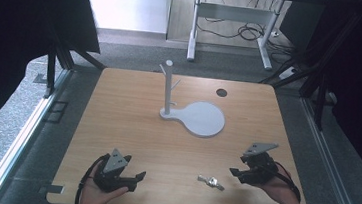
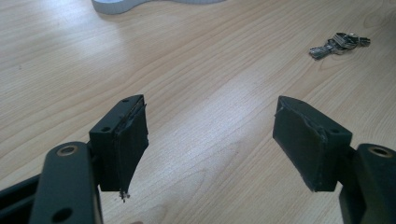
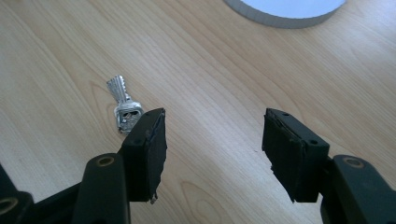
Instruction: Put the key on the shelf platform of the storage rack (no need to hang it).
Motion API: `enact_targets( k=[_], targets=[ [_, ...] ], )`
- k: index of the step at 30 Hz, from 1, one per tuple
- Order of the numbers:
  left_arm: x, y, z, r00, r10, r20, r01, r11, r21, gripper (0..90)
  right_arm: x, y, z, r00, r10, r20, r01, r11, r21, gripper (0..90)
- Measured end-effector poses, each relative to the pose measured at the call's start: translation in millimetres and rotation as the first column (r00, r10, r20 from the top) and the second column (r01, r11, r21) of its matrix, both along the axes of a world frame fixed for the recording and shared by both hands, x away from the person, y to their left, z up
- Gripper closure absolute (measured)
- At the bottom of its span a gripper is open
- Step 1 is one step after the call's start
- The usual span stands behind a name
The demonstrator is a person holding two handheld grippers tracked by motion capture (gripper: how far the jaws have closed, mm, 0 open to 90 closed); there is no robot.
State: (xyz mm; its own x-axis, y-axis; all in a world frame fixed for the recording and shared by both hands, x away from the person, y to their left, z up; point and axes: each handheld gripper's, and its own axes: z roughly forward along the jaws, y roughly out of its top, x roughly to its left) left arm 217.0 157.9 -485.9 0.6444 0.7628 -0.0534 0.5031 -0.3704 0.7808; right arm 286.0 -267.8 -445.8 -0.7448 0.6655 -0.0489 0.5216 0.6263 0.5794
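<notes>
Both jaws gape empty: left hand-held gripper (image 1: 134,178) and right hand-held gripper (image 1: 236,172) flank keys (image 1: 211,182) on the near worktop (image 1: 132,122)

left tool (image 1: 134,177): black, grey plate | right tool (image 1: 236,173): black, grey plate

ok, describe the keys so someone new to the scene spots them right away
Start at the wooden table with the white stand near its middle. Come toward the near edge: the keys lie flat between the two grippers, closer to the right gripper. They are the only small, shiny metal thing on the wood.
</notes>
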Motion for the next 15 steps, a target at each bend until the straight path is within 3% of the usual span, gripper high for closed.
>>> enact_targets(
  k=[5, 6, 7, 15],
  targets=[
    [-0.8, 2.0, 1.3, 1.0, 0.0, -0.006, 0.0, 0.9999, -0.012, 26.7, 1.2, 7.5, -2.6, 0.9995, 0.022, -0.023, -0.022, 0.9996, -0.016, 40.7],
    [-1.5, 2.2, 3.0, 0.9996, -0.021, -0.02, 0.02, 0.9987, -0.047, 26.6, 2.0, 11.8, -4.6, 0.999, 0.03, -0.033, -0.031, 0.9991, -0.029, 40.7],
    [-2.5, 1.6, 4.4, 0.9996, -0.025, -0.015, 0.024, 0.9984, -0.051, 26.5, 2.1, 13.3, -5.3, 0.9988, 0.035, -0.034, -0.036, 0.9988, -0.032, 40.6],
    [-5.1, -2.8, 10.0, 0.9996, -0.029, 0.001, 0.029, 0.9986, -0.045, 26.5, 0.7, 23.5, -6.5, 0.9968, 0.06, -0.054, -0.063, 0.9963, -0.059, 40.6]
  ],
)
